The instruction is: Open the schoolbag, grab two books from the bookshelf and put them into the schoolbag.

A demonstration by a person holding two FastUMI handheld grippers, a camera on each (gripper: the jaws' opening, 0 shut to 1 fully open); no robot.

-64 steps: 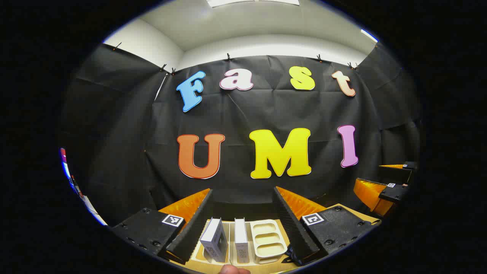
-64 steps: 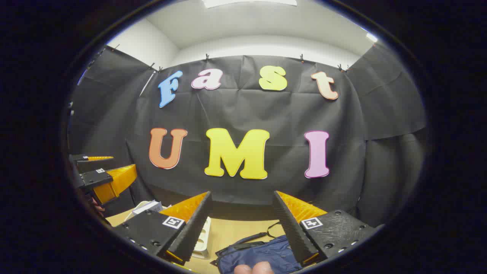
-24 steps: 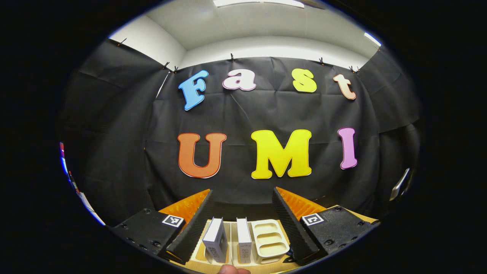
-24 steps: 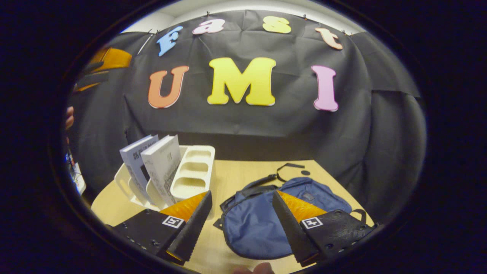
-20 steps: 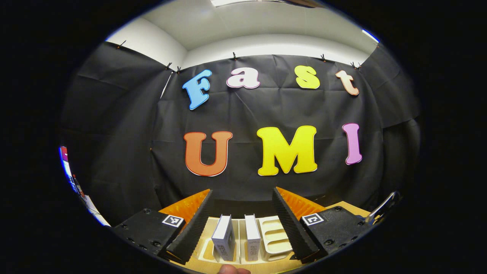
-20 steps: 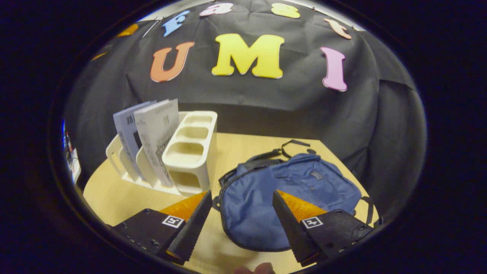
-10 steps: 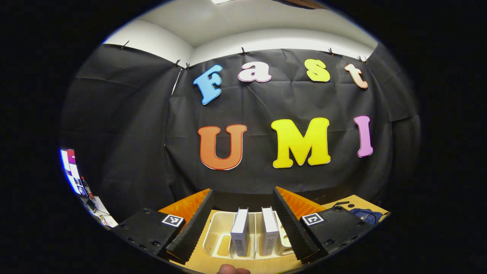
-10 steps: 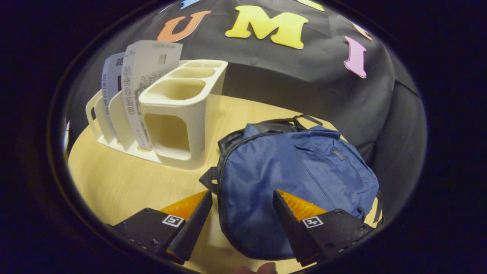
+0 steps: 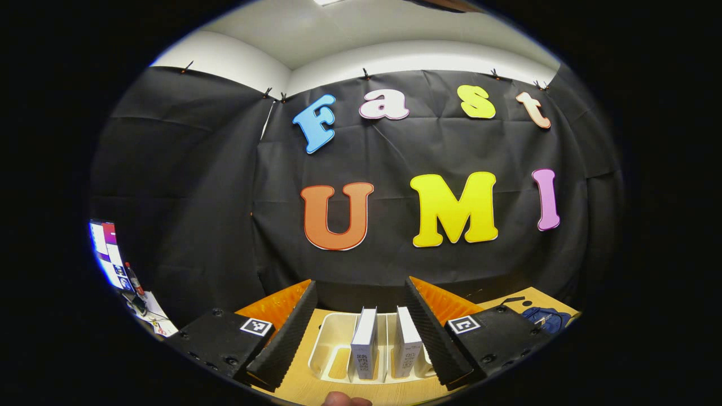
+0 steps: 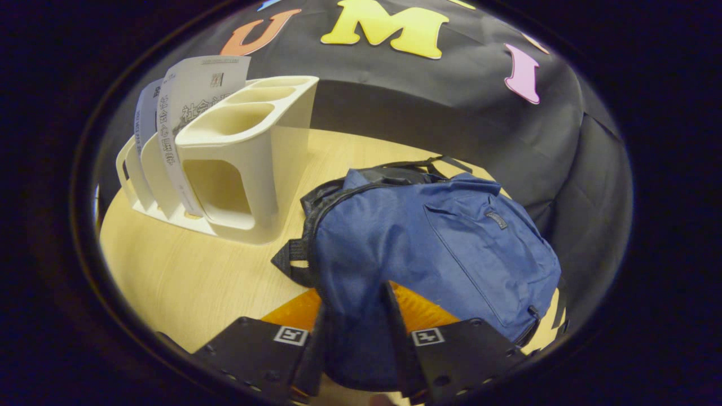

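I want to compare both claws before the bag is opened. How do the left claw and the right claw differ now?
The left claw is wide open; the right claw has narrowed on the near edge of the blue bag, though a firm grip is not clear. The left claw faces the two books in the shelf; the right claw points down at the bag. Both have black fingers with orange sides.

Left claw (image 9: 360,293) is spread wide; right claw (image 10: 354,307) has narrowed, fingers near together.

Matt blue cloth schoolbag (image 10: 451,248), wood-look table (image 10: 186,282)
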